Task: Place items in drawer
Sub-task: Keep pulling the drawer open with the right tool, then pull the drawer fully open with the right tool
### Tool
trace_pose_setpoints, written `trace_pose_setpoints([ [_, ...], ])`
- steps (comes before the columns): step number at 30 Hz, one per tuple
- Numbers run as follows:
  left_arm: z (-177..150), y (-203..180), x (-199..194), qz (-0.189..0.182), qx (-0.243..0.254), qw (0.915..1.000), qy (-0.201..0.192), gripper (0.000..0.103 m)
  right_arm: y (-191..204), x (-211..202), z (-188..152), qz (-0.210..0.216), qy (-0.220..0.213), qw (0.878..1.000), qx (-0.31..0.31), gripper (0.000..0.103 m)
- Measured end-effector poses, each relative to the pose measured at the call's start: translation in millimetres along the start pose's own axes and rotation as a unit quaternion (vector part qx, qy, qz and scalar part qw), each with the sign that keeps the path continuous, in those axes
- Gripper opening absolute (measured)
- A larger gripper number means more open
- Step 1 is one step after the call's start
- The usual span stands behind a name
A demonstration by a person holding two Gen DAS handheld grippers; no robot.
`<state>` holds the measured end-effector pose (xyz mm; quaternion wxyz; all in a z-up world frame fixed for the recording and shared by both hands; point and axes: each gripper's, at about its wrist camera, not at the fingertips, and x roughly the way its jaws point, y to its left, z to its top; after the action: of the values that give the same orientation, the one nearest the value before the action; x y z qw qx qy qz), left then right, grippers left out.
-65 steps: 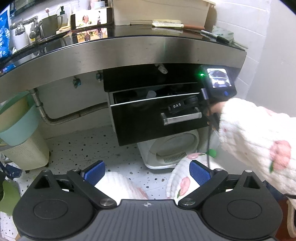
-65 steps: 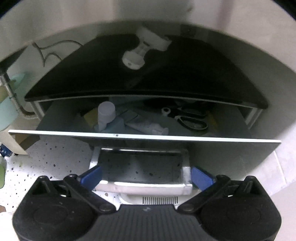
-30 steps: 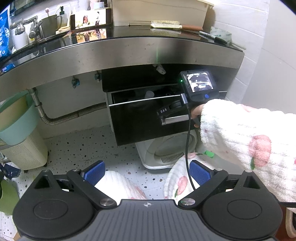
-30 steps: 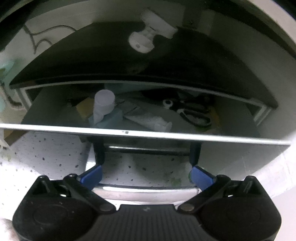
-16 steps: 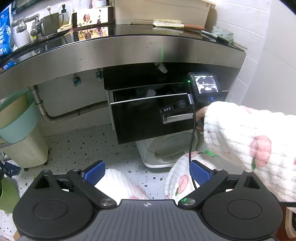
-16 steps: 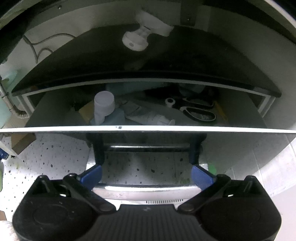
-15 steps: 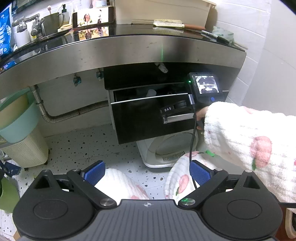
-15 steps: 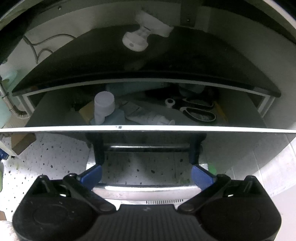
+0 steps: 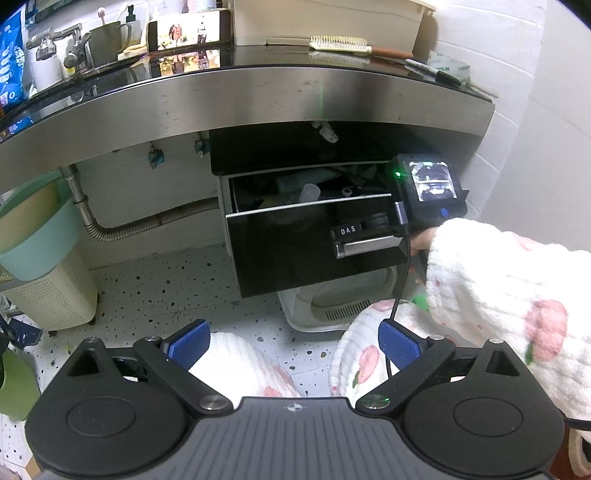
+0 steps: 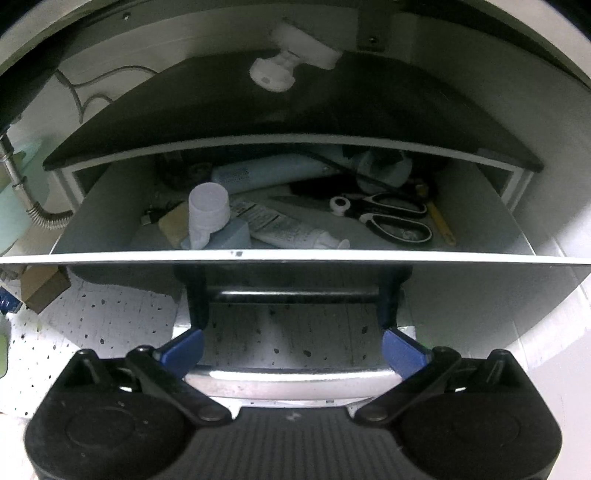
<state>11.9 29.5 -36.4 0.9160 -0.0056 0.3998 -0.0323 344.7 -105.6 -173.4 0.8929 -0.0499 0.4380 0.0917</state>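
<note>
Left wrist view: bathroom-type corner, speckled terrazzo floor point(image 9: 155, 295), steel-fronted counter point(image 9: 258, 96) with a glossy black top. On the counter: phone point(image 9: 190, 29) propped up with its screen lit, hairbrush point(image 9: 343, 44), marker pen point(image 9: 432, 70), mug point(image 9: 105, 38). Below the counter a black drawer point(image 9: 295, 251) is pulled part way out, contents just visible over its front edge. Flexible metal hose point(image 9: 147, 221) runs along the wall at left; teal bin point(image 9: 33, 229) sits over a cream perforated basket point(image 9: 51, 291). Left gripper point(image 9: 293, 347) sits low over the floor, well apart from the drawer, blue pads spread wide, nothing between them. Right gripper point(image 9: 373, 240) is at the drawer's chrome handle point(image 9: 369, 245), its display unit lit, held by an arm in a white fleece sleeve point(image 9: 498, 295). Can't tell its finger gap from here.

Right wrist view: close on the drawer front point(image 10: 480, 288), looking over its white top edge into the tray. Right gripper point(image 10: 293, 349) fingers are spread wide, straddling the handle point(image 10: 295, 380); pads sit at either end of the bar, contact unclear. Inside the drawer: black-handled scissors point(image 10: 388, 218), a squeeze tube point(image 10: 291, 230) lying flat, a translucent white cap point(image 10: 208, 208) on a pale blue block point(image 10: 232, 236), a long light-blue tube point(image 10: 266, 173) behind, a yellow stick point(image 10: 437, 221) at right. A white plastic fitting point(image 10: 280, 70) hangs above the cabinet top.
</note>
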Motion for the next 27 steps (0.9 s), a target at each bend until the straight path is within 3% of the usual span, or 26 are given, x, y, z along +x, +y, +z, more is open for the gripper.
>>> trace_pose_setpoints([
  [27, 1, -3, 3, 0.001, 0.005, 1.0, 0.001, 0.099, 1, 6, 11, 0.003, 0.044, 0.999, 0.004, 0.103],
])
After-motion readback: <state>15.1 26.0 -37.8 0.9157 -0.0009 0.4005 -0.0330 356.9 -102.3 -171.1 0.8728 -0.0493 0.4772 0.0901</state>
